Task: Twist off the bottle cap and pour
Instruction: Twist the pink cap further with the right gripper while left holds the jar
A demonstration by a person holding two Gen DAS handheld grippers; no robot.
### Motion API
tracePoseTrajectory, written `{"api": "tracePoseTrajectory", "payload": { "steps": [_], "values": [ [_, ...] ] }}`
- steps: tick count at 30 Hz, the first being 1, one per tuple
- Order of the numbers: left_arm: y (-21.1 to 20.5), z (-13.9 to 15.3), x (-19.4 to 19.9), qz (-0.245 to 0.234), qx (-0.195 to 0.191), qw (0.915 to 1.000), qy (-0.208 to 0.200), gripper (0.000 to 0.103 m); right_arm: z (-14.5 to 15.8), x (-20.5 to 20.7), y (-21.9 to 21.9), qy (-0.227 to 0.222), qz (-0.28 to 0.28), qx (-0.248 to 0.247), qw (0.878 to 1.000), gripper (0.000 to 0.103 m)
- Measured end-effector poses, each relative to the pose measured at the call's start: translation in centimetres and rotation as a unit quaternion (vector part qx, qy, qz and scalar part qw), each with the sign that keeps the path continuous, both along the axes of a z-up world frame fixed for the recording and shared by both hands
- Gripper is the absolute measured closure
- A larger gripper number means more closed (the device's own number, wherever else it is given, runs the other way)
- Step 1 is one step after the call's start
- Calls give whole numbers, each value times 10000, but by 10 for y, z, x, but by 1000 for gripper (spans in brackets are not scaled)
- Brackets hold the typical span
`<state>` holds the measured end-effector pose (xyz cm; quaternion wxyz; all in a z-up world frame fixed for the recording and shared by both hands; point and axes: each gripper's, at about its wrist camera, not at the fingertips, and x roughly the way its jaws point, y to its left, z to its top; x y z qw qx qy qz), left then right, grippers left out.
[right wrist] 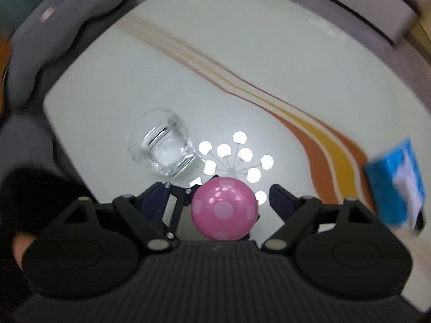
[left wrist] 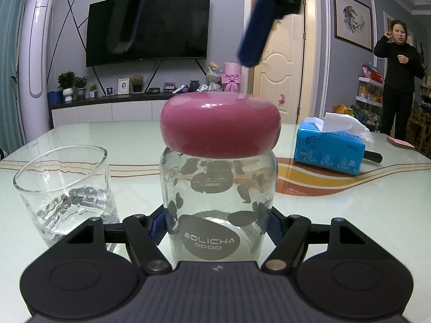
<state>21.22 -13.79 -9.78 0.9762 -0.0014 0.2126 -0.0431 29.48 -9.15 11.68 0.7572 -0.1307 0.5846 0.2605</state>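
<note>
Blue tissue pack (left wrist: 330,148) on glossy table (left wrist: 350,210), wall television (left wrist: 148,27), standing person (left wrist: 398,80), white door (left wrist: 280,80)

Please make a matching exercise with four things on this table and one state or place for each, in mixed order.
Things:
1. clear glass bottle
2. round pink cap
3. clear drinking glass
4. blue tissue pack

States:
A. standing beside the bottle, a little water inside
B. white sheet sticking out on top
C. gripped by the left gripper
D. sitting on the bottle mouth

Pairs: 1-C, 2-D, 3-A, 4-B

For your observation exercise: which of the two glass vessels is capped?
The bottle, clamped by the left gripper, wears a pink cap; the tumbler stands open.
</note>
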Motion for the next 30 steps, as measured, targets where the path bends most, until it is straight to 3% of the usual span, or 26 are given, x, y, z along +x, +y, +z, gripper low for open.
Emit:
{"api": "tracePoseTrajectory", "payload": {
  "steps": [6, 15, 22, 30],
  "values": [
    [-4, 0, -2, 7, -5, 10000, -4, 30, -17, -9, -7, 216, -444, -108, 9987, 24],
    [-4, 5, -1, 0, -16, 10000, 8, 30, -21, -8, 7, 151, -350, -354, 9986, 32],
    [11, 4, 9, -4, -31, 10000, 9, 30, -27, -12, 15, -9, 59, -667, 9978, 39],
    [17, 2, 9, 6, -30, 10000, 7, 30, -29, -15, 21, -133, 1373, -846, 9868, 39]
  ]
}}
